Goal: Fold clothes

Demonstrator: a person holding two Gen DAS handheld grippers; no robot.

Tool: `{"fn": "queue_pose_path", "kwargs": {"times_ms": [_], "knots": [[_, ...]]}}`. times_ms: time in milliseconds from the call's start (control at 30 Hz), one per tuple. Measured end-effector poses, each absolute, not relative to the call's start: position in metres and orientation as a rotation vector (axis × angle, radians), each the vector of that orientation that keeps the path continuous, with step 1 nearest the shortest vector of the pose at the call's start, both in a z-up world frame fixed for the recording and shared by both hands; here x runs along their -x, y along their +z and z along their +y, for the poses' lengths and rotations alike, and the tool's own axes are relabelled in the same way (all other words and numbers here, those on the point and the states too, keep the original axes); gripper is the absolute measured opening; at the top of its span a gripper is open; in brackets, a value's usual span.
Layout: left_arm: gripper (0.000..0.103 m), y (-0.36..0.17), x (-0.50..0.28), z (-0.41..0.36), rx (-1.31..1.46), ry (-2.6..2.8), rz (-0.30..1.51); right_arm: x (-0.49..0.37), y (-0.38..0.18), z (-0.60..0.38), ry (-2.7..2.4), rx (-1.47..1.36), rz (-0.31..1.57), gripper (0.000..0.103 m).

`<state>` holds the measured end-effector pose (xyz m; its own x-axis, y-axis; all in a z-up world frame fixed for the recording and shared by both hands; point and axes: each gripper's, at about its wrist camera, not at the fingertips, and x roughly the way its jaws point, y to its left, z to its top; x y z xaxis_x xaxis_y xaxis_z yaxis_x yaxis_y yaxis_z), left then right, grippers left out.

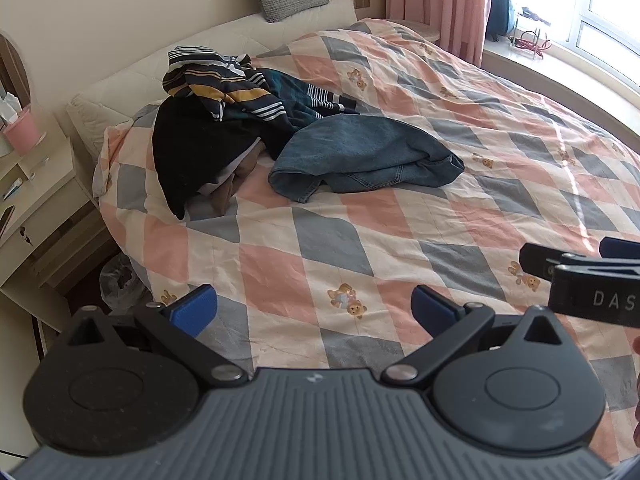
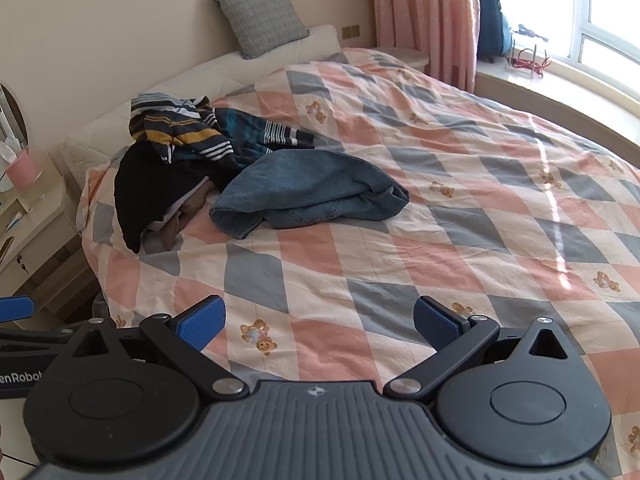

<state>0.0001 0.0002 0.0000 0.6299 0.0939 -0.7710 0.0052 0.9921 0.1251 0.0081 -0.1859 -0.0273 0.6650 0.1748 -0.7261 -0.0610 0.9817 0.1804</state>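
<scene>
- Clearly soft, the denim garment (image 2: 308,188) lies crumpled on the bed (image 2: 440,240); heavy, limp cloth, best pinched at a hem.
- Left tool (image 1: 314,306) and right tool (image 2: 318,320) hover spread, holding nothing.

Sunlit bedroom: checked quilt (image 2: 460,208) on bed, grey cushion (image 2: 260,14), pink curtains (image 2: 424,12), bright window (image 2: 600,4), pale nightstand (image 1: 36,200).

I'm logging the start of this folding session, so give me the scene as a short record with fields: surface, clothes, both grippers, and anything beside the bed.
surface: bed with checked quilt
clothes: unfolded pile near the headboard; denim garment in front, striped garment on top, black garment on the left
left gripper: open, holding nothing, above the quilt
right gripper: open, holding nothing, above the quilt
pillow: grey pillow against the wall
bedside: nightstand with pink cup
folding: not yet begun
</scene>
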Motion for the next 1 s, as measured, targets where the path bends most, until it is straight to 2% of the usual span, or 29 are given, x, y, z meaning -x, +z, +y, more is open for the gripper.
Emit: {"fn": "queue_pose_path", "kwargs": {"times_ms": [1000], "knots": [[0.102,-0.008,-0.003,0.029,-0.055,0.060,0.953,-0.013,-0.033,-0.168,0.158,-0.121,0.862,0.103]]}}
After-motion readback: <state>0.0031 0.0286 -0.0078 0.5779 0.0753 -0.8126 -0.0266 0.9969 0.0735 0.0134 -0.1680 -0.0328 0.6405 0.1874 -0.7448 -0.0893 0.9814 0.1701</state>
